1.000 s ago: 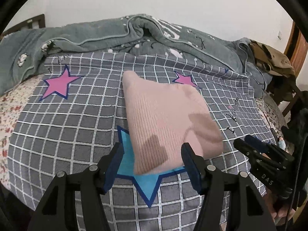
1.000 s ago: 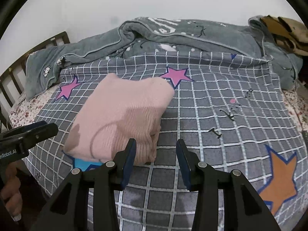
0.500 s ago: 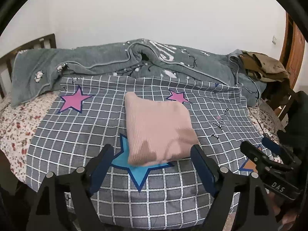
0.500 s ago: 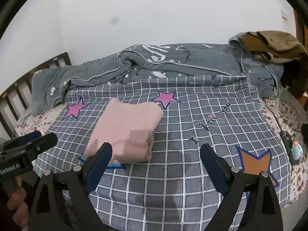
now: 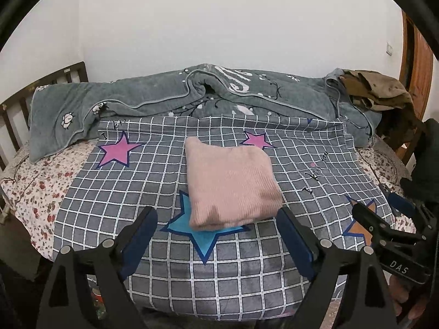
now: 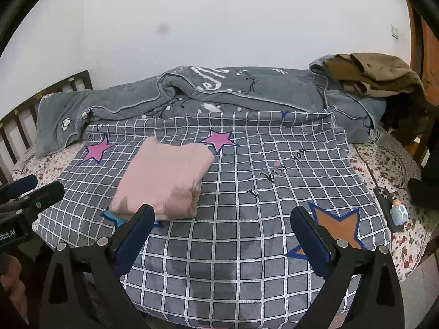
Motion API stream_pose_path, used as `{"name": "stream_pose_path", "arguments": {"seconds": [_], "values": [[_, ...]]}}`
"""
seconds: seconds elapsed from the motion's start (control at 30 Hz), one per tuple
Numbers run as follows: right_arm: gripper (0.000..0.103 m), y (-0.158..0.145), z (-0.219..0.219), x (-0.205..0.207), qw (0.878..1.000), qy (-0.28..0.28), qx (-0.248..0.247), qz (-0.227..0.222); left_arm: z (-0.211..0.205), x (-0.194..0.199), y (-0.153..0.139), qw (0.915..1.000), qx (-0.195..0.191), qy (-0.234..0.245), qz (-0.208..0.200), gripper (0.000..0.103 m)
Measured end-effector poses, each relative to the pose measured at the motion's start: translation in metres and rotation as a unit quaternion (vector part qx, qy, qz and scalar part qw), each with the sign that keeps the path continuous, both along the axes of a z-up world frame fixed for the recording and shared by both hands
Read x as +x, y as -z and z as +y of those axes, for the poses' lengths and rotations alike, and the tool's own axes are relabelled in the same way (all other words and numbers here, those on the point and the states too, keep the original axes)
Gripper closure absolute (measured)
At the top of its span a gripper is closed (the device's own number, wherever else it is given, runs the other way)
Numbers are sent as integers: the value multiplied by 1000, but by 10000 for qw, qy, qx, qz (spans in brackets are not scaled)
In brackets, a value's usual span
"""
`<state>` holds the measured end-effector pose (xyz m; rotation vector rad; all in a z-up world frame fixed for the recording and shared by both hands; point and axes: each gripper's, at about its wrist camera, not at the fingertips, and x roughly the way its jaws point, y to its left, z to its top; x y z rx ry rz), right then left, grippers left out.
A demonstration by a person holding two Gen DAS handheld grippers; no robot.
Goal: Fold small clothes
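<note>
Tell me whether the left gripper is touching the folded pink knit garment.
Apart. In the left wrist view the left gripper is open, with checked blanket visible between both fingertips and the folded pink knit garment.

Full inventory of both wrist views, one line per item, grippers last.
pink garment: 1, pink knit, folded, lying on the checked sheet, partly over a blue star
checked sheet: 1, grey with white grid and coloured stars, spread over the bed
grey blanket: 1, grey with white print, bunched along the far side
floral sheet: 1, white with red flowers, under the checked sheet
brown clothes: 1 pile, brown, far right corner
headboard: 1, dark wood, left
phone: 1, dark, right bed edge
figurine: 1, pale blue, on the phone
left gripper: fingers open, empty
right gripper: fingers open, empty
</note>
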<state>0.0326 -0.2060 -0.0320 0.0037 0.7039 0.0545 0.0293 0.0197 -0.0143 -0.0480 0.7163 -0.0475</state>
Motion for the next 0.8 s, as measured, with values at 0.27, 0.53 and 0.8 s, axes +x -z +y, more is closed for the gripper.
{"name": "stream_pose_path", "arguments": {"seconds": [0.27,0.53,0.8], "values": [[5,-1,1,-5,10000,-19,0,-19,2,-5,-3,10000,-1,-8,-35,15],[5,-4,3,-8,10000,-28,-35,-49,3,-6,-5,10000,7,-24,-38,15],[5,-8,1,-9,9999,-43,-29,-95,3,-6,-6,10000,0,-26,-39,15]]}}
